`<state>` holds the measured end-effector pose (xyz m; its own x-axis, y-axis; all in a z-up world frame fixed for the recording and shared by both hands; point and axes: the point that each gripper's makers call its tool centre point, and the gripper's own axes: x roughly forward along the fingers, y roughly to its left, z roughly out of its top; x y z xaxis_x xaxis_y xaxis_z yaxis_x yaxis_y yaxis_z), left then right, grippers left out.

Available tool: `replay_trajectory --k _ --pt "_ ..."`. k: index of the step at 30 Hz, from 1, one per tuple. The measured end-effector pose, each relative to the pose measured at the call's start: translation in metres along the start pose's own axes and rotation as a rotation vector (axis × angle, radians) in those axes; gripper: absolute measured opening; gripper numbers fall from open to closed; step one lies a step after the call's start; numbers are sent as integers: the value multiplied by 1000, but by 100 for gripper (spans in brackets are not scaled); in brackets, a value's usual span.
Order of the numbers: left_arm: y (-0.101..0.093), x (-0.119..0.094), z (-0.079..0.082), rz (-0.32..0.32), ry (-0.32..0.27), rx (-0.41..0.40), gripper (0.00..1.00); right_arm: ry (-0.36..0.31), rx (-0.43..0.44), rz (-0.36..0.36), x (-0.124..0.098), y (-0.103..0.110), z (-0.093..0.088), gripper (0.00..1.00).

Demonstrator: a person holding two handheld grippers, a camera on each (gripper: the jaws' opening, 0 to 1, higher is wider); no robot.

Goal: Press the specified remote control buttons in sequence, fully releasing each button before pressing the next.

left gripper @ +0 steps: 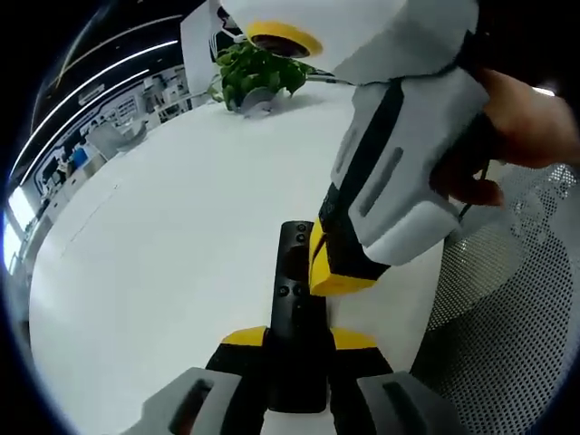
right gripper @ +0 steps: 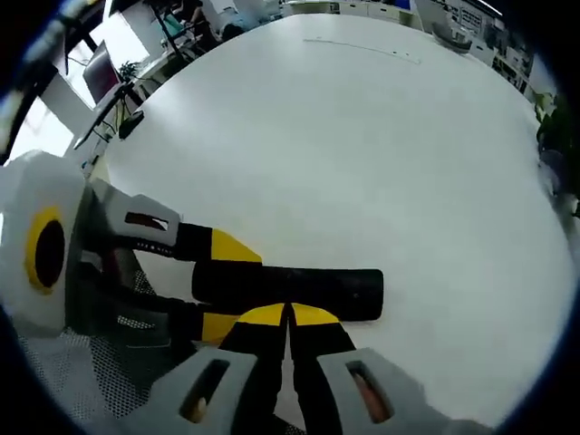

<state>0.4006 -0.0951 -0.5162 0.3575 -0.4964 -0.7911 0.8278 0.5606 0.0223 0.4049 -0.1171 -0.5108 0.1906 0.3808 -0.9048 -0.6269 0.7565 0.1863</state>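
A black remote control lies lengthwise on the white table. My left gripper is shut on its near end, one yellow tip on each side. My right gripper comes down from the upper right with a hand on it, its yellow tips resting on the remote's right edge around mid-length. In the right gripper view the remote lies crosswise. The right gripper is shut, tips together against the remote's near side. The left gripper clamps the remote's left end.
A potted green plant stands at the far end of the table. A grey mesh surface lies past the table's right edge. Office desks and a monitor stand beyond the table.
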Motion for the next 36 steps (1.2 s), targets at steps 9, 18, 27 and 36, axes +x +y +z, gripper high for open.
replay_trajectory --k 9,18,27,36 --pt "0 0 0 -9 -13 -3 24 23 92 44 0 -3 2 0" --pt "0 0 0 -13 -16 -1 24 8 75 36 -1 0 0 0" --pt "0 -1 0 -13 -16 -1 24 -16 67 21 -1 -1 1 0" --pt "2 -1 0 -7 -25 -3 24 6 -20 -16 0 -2 4 0"
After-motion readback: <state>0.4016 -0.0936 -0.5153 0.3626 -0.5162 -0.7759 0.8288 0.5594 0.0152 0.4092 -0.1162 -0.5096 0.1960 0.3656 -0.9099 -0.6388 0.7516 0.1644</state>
